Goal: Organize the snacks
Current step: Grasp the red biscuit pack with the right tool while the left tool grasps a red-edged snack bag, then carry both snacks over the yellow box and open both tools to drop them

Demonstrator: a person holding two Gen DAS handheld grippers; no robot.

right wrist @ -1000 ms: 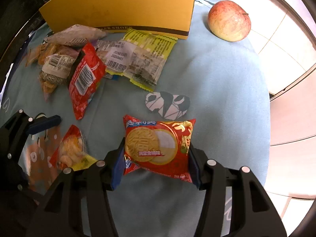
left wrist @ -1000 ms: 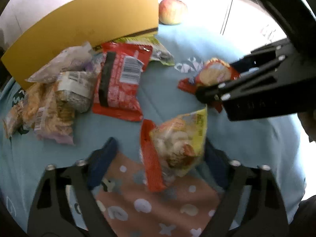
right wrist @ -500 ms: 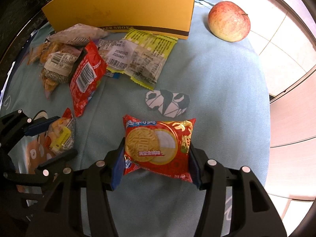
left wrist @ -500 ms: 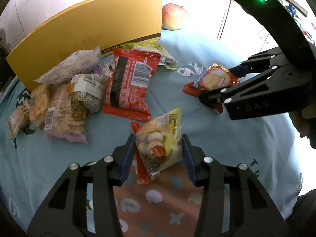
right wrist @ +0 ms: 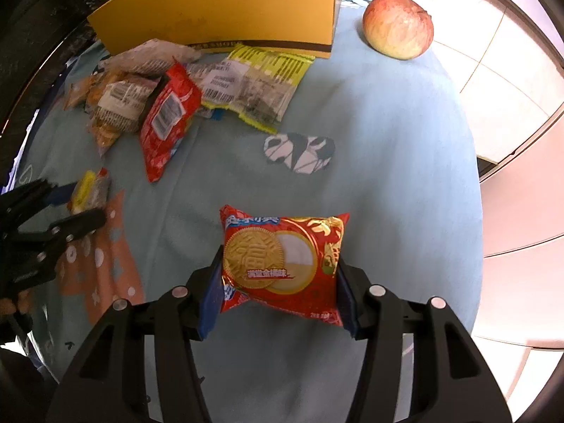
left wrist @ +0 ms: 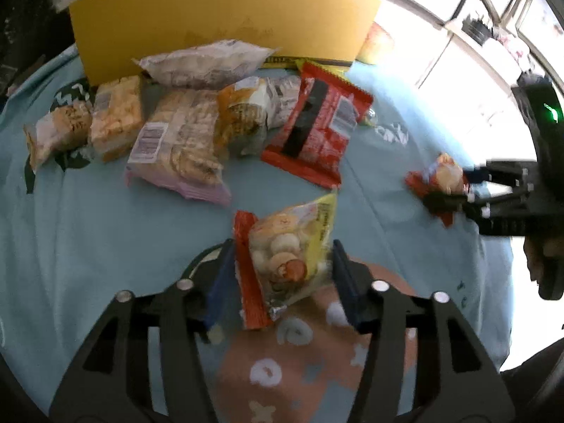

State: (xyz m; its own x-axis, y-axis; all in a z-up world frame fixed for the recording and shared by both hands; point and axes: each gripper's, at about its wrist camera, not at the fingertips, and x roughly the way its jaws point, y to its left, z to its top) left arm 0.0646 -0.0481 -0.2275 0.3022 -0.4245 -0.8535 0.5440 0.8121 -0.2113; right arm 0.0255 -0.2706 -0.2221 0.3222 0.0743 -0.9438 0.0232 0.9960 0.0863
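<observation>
Left wrist: left gripper (left wrist: 280, 264) jaws opening, yellow snack bag (left wrist: 289, 257) between them, above the blue cloth (left wrist: 88, 229). Other packets (left wrist: 183, 141) piled by the yellow box (left wrist: 218, 17).
Right wrist: right gripper (right wrist: 278, 282) jaws clamped on red biscuit pack (right wrist: 282, 264), off the cloth. Apple (right wrist: 398, 26) far right.

Light-blue cloth (right wrist: 380, 134) with salmon patch (left wrist: 317, 370) — white dots. Yellow box (right wrist: 225, 10), dark stripe. Red-yellow apple (right wrist: 398, 26). Red cookie packet (right wrist: 282, 264) — gold biscuit print. Yellow-orange snack bag (left wrist: 289, 253). Red wrapper (left wrist: 317, 123), black band.
</observation>
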